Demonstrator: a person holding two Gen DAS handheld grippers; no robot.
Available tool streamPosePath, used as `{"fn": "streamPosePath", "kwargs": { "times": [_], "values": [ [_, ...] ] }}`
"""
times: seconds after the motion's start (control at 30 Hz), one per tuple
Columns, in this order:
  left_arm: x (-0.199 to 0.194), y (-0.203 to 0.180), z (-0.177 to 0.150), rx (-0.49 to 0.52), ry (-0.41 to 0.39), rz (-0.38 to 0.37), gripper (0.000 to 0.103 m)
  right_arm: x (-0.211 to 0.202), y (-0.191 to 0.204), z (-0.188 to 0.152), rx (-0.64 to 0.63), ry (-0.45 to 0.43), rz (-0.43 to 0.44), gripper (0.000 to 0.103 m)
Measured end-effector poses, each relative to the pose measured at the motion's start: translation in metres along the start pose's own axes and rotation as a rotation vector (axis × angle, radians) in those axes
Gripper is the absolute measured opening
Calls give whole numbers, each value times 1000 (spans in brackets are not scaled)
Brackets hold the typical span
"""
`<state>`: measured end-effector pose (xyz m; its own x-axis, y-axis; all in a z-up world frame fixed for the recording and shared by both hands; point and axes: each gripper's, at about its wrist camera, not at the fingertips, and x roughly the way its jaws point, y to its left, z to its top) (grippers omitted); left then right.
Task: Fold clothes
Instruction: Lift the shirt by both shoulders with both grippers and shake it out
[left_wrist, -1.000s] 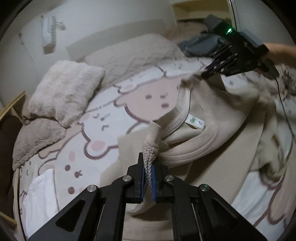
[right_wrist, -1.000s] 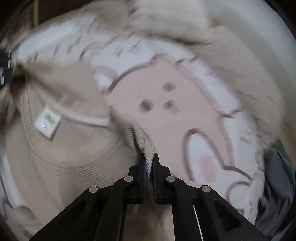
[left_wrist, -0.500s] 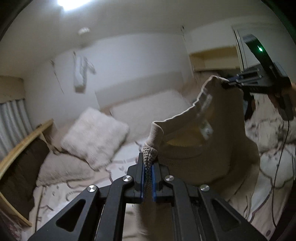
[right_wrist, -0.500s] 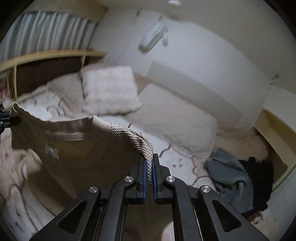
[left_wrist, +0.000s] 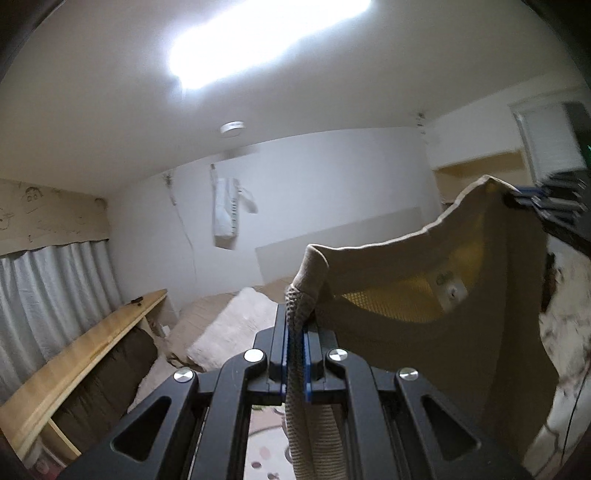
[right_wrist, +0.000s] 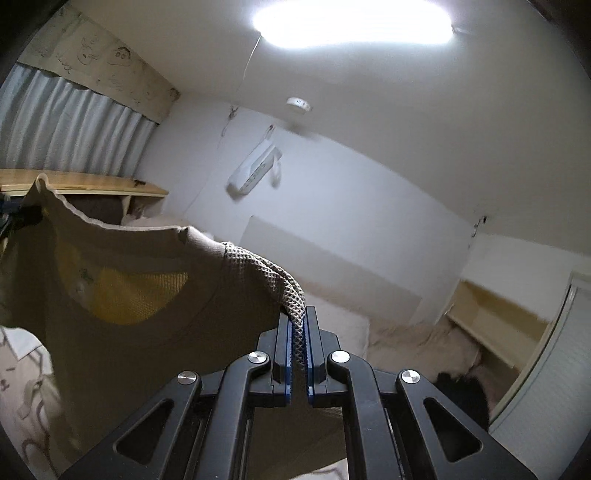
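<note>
A beige waffle-knit sweatshirt (left_wrist: 461, 332) hangs in the air, stretched between both grippers by its shoulders, neck opening and white label facing the cameras. My left gripper (left_wrist: 295, 332) is shut on one shoulder seam. My right gripper (right_wrist: 298, 332) is shut on the other shoulder; in the left wrist view my right gripper (left_wrist: 524, 197) clamps the far corner at the upper right. In the right wrist view the sweatshirt (right_wrist: 140, 332) hangs to the left, and the left gripper (right_wrist: 14, 214) shows at the frame's left edge. The garment's lower part is hidden below both frames.
Below lies a bed with a patterned cover (left_wrist: 565, 332), a fluffy white pillow (left_wrist: 229, 332) and a beige pillow (right_wrist: 343, 325). A wooden ledge (left_wrist: 74, 358) and curtains (left_wrist: 44, 306) run along the left. Dark clothes (right_wrist: 461, 398) lie at the right near a shelf (right_wrist: 498, 314).
Both grippers rose from the bed and tilted up toward level, lifting the sweatshirt clear of the cover. The view now takes in wall and ceiling instead of bedding.
</note>
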<state>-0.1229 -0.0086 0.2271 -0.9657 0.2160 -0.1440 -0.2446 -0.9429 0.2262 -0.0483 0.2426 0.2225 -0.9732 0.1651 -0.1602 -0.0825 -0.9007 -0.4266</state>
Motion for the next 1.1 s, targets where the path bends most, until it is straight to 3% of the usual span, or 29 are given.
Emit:
{"fn": "streamPosePath", "kwargs": {
  "times": [0.17, 0.4, 0.53, 0.7, 0.8, 0.9, 1.0, 1.1],
  "values": [
    [59, 29, 50, -31, 22, 71, 7, 43, 0, 48, -27, 5, -10, 5],
    [145, 76, 123, -114, 17, 154, 7, 137, -10, 118, -51, 5, -24, 5],
    [161, 92, 168, -108, -40, 207, 7, 171, -24, 169, -55, -52, -61, 5],
    [133, 111, 210, -60, -165, 255, 7, 166, -44, 231, -42, -163, -85, 5],
    [92, 108, 198, 7, -227, 242, 7, 143, -49, 240, -44, -215, -72, 5],
    [44, 97, 166, 60, -255, 200, 7, 111, -50, 219, -31, -246, -40, 5],
    [-9, 81, 114, 88, -243, 124, 7, 68, -43, 169, -23, -259, -6, 5],
    [-64, 67, 56, 69, -189, -15, 7, 24, -40, 108, 23, -235, 56, 5]
  ]
}}
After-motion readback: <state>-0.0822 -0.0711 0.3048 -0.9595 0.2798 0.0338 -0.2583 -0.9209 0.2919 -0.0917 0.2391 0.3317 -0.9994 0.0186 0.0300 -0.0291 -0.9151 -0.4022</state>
